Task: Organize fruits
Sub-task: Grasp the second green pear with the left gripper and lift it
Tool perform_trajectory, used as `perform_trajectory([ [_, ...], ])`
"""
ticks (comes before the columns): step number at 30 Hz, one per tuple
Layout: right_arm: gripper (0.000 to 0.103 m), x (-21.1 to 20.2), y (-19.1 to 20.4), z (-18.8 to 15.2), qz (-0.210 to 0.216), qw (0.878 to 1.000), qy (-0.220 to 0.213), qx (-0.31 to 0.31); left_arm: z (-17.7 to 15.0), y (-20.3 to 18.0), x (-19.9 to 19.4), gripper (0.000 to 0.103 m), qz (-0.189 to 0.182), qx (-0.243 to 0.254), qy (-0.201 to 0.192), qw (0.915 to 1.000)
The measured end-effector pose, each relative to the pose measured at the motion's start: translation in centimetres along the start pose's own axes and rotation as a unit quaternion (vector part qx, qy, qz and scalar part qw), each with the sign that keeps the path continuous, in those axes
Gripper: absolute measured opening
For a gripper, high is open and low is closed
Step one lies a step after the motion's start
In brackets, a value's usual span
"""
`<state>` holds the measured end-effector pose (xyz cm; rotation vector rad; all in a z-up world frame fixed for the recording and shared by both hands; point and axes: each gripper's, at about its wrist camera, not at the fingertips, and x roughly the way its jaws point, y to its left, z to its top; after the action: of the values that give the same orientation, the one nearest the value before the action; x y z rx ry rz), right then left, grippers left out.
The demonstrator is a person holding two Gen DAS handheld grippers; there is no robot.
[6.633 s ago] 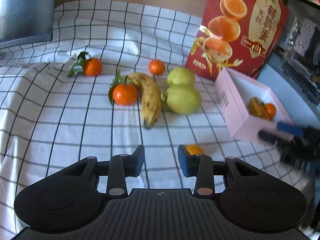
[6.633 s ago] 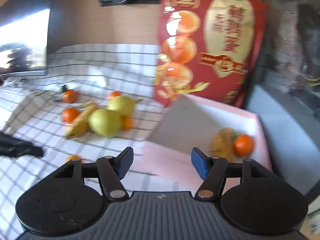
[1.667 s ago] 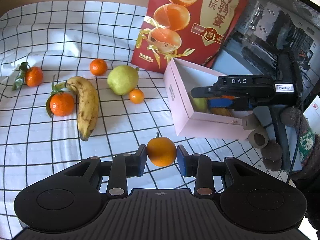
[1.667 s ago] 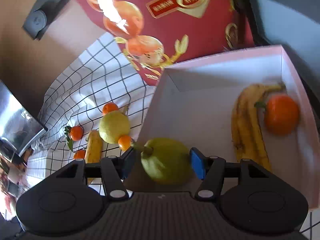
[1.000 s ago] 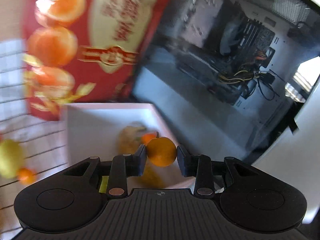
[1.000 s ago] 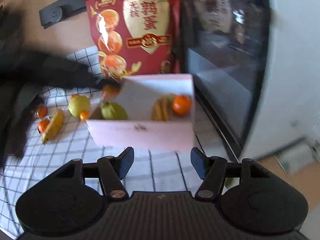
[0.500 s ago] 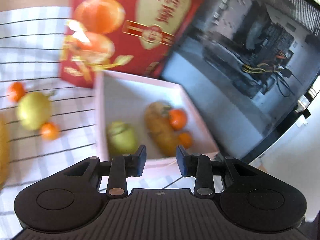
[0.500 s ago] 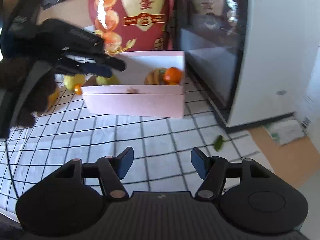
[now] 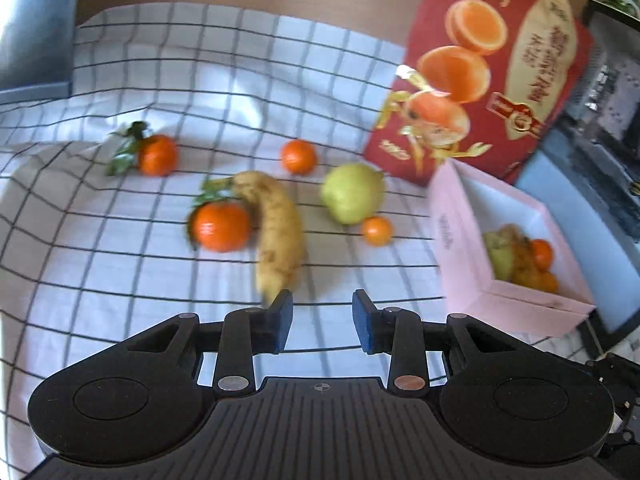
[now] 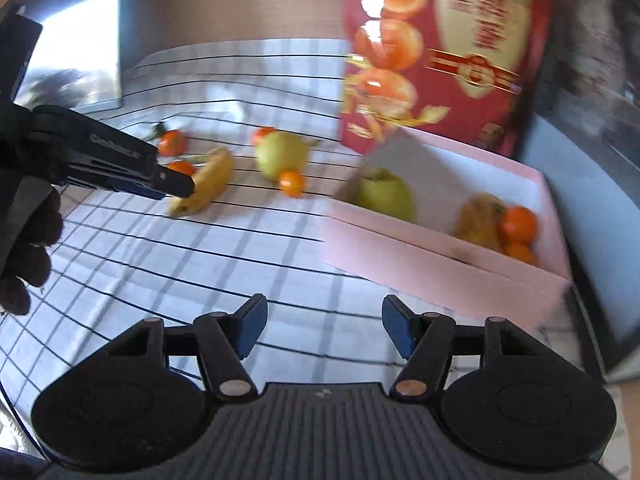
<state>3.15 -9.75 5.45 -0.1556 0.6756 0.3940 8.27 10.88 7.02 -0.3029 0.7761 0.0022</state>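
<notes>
Both empty, fingers spread: left gripper (image 9: 322, 322), right gripper (image 10: 322, 330). Spotted, curved yellow banana (image 9: 276, 232) on checked cloth (image 9: 120, 264), beside leafy glossy mandarin (image 9: 220, 226); matte pink cardboard box (image 9: 460, 232) right, holding mixed fruit

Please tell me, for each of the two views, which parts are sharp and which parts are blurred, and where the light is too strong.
Left wrist view: the left gripper is sharp; the banana and pink box are softly smeared, and the grid lines bend from the fisheye.
Right wrist view: the right gripper is sharp; the red box and pear are blurred, and the bright panel at upper left is overexposed.
</notes>
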Motion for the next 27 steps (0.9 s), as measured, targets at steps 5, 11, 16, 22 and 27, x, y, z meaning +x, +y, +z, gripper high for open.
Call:
perform_trajectory([
  [5, 0.064, 0.7, 2.4, 0.2, 0.008, 0.999, 0.007, -0.032, 0.6, 0.4, 0.9, 0.036, 0.012, 0.002, -0.006, 0.9999],
  [11, 0.065, 0.6, 3.0, 0.4, 0.007, 0.999, 0.0, -0.05, 1.7, 0.6, 1.3, 0.036, 0.035, 0.005, -0.022, 0.9991],
  [16, 0.067, 1.9, 2.5, 2.7, 0.013, 1.0, -0.003, -0.018, 3.4, 0.4, 2.0, 0.036, -0.011, 0.029, -0.011, 0.9995],
  [22, 0.067, 1.6, 4.5, 3.1, 0.022, 0.999, -0.015, -0.04, 8.8, -4.5, 5.7, 0.037, -0.047, 0.197, 0.012, 0.9791],
  [27, 0.067, 1.1, 4.7, 1.2, 0.019, 0.999, 0.008, -0.026, 10.5, -7.2, 10.5, 0.038, -0.017, 0.28, 0.071, 0.9572],
])
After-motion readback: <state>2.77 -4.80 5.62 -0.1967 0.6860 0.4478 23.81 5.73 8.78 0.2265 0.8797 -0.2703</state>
